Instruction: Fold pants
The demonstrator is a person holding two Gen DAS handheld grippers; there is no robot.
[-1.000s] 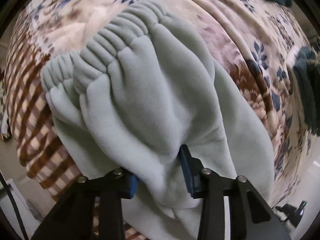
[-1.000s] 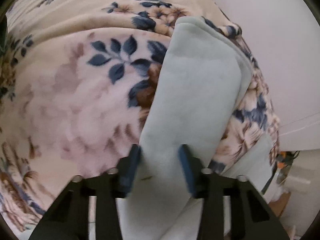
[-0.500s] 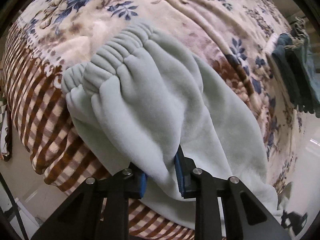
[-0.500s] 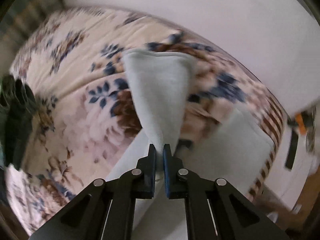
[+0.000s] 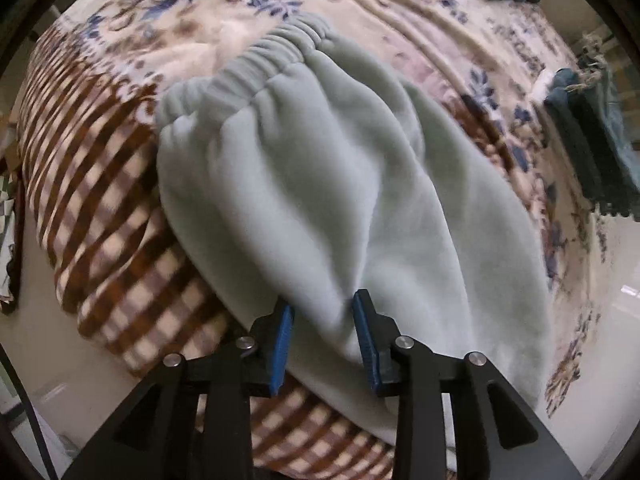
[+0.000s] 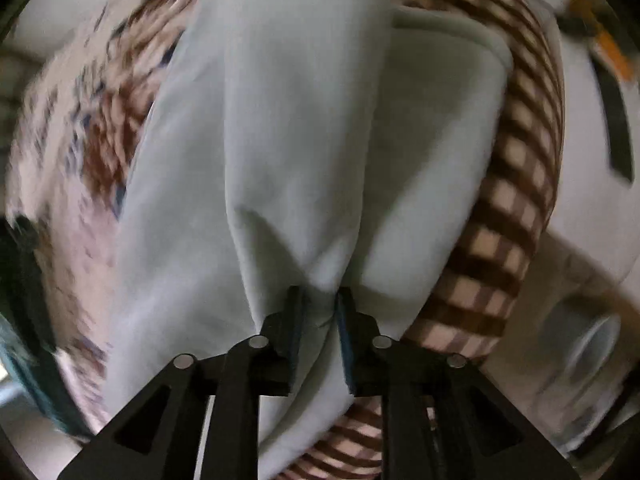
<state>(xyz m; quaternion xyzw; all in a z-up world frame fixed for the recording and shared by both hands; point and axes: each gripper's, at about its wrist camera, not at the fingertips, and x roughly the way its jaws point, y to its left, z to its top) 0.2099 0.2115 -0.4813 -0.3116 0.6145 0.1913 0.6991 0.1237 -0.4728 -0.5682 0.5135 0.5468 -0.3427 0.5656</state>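
Pale green fleece pants (image 5: pixel 312 184) lie on a floral and checked blanket (image 5: pixel 100 208) on a bed, their elastic waistband (image 5: pixel 256 60) at the far end. My left gripper (image 5: pixel 322 312) is shut on a fold of the pants near the bed's near edge. In the right wrist view the pants (image 6: pixel 296 120) hang stretched away from my right gripper (image 6: pixel 319 302), which is shut on a bunched fold of the leg. That view is blurred.
Dark teal clothes (image 5: pixel 592 152) lie at the blanket's right side. The bed edge drops to a pale floor (image 5: pixel 44 360) at the left. A round pale container (image 6: pixel 588 344) stands at the lower right of the right wrist view.
My right gripper has lifted the leg and carried it across over the rest of the pants. My left gripper keeps its hold while the waistband has shifted farther away.
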